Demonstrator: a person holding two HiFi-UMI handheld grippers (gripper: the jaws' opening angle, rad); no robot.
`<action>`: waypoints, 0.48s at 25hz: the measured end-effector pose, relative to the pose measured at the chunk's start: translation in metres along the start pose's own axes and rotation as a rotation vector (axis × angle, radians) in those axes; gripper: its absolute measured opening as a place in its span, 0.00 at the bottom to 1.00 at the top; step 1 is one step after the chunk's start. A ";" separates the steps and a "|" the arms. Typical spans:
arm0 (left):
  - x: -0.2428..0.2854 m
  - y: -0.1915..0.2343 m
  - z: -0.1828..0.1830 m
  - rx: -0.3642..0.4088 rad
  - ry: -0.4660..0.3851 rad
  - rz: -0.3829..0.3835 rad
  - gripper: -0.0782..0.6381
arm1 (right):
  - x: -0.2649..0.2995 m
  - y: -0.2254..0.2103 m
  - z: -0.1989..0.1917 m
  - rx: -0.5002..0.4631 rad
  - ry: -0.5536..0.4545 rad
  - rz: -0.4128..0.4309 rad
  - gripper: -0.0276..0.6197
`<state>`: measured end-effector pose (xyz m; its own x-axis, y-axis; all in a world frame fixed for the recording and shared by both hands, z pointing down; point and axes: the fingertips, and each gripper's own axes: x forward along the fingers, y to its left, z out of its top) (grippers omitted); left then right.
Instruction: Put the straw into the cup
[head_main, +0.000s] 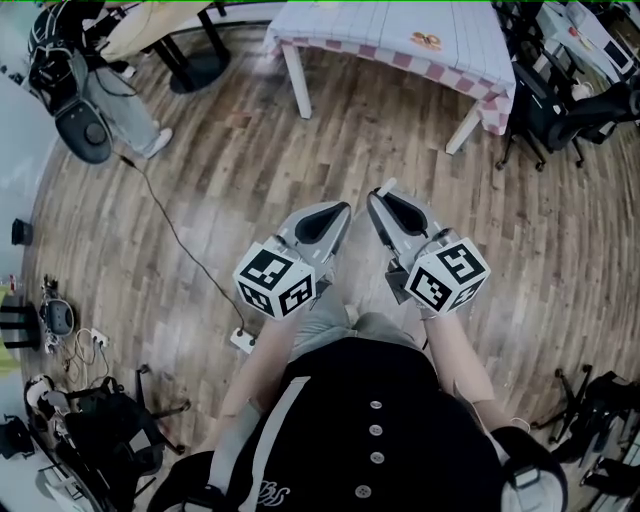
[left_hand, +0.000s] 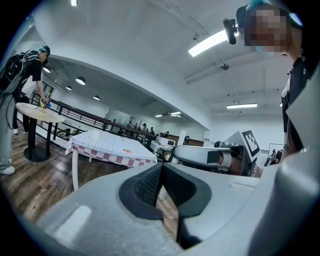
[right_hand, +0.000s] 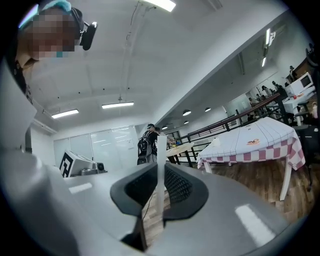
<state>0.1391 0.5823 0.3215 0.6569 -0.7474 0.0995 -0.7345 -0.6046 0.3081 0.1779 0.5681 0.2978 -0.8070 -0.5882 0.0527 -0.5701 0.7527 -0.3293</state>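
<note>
Right gripper (right_hand: 160, 175) — jaws clamp the straw (right_hand: 161, 145) (upright).

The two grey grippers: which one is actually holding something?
The right gripper: a thin white straw stands upright, pinched between its jaws. The left gripper has its jaws closed together on nothing.

A desk (head_main: 400, 25) draped in a white cloth with a red-checked border stands on the wooden plank floor (head_main: 220, 170). A small orange-printed item (head_main: 426, 41), perhaps a packet, lies on it. A thin black cable (head_main: 183, 247) snakes across the boards to a white plug block (head_main: 243, 340). Black chairs (head_main: 545, 105) crowd the right side. A person in a dark top (left_hand: 25, 75) stands at a round desk (left_hand: 37, 111) beside a dark railing (left_hand: 80, 116).
</note>
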 end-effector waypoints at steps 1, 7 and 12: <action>0.003 0.005 0.004 0.004 -0.017 -0.013 0.11 | 0.006 -0.003 0.002 -0.017 0.002 0.001 0.10; 0.028 0.047 0.024 0.024 -0.052 -0.070 0.11 | 0.051 -0.036 0.005 -0.035 -0.002 -0.030 0.11; 0.051 0.108 0.036 -0.008 -0.031 -0.048 0.11 | 0.111 -0.070 0.003 -0.028 0.030 -0.070 0.11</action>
<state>0.0874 0.4689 0.3254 0.6857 -0.7258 0.0554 -0.7008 -0.6377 0.3198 0.1283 0.4494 0.3234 -0.7690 -0.6309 0.1027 -0.6290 0.7183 -0.2973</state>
